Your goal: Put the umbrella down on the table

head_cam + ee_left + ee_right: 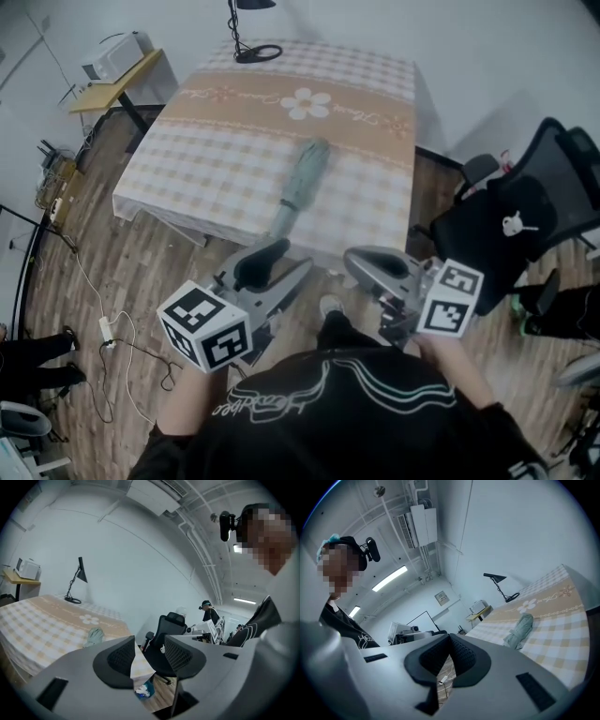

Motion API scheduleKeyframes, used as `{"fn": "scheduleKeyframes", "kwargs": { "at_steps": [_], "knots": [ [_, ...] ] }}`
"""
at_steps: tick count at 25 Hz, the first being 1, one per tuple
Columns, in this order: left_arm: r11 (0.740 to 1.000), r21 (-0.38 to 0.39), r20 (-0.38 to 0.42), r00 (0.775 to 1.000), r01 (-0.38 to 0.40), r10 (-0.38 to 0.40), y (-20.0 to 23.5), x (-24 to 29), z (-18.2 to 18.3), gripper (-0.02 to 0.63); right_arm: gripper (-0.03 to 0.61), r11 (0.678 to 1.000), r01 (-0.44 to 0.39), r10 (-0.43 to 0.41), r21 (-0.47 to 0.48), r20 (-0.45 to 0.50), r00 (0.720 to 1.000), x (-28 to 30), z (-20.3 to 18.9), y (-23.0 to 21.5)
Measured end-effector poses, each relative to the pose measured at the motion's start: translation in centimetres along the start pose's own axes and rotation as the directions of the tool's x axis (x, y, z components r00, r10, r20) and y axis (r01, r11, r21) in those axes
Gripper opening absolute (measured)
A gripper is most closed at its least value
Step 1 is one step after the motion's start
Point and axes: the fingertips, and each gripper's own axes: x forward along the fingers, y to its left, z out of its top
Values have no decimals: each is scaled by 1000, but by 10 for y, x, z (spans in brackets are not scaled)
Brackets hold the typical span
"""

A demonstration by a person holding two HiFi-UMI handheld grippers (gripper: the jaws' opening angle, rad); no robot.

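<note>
Room survey: white-walled workspace, wood-plank floor.
Walls (487, 66) are plain white. The floor (112, 253) is brown wood plank, with loose cables and a power strip (105, 329) lying at the left. A worktop (225, 141) under a checked cloth with a flower band stands centre, and a black desk lamp (82, 575) sits at its far edge. A small wooden side table (108, 94) by the left wall carries a white appliance (117, 54). A black office chair (506, 234) stands just right of the worktop. Overhead are exposed pipes (197, 531), a wall-mounted air-conditioning unit (418, 524) and lit strip lights (389, 578).
</note>
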Motion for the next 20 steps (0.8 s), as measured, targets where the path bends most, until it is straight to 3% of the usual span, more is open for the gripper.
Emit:
{"fn": "scheduleKeyframes", "kwargs": {
  "at_steps": [2,4,10,20],
  "knots": [
    [1000,-3,27,1000,11,-11,-11,-16,-3,146,12,1000,-4,4,-5,-4,1000,-3,-7,14],
    [999,-22,46,998,33,-32,-21,-29,-9,0,12,1000,-3,3,-8,-8,1000,-5,-14,26],
    [996,-49,47,996,77,-74,-41,-46,-25,-3,12,1000,5,-5,-12,-5,1000,-14,-28,49],
    [992,-87,67,994,86,-81,-48,-44,-23,-3,11,1000,19,-19,-8,25,1000,-24,-25,50]
  ]
}}
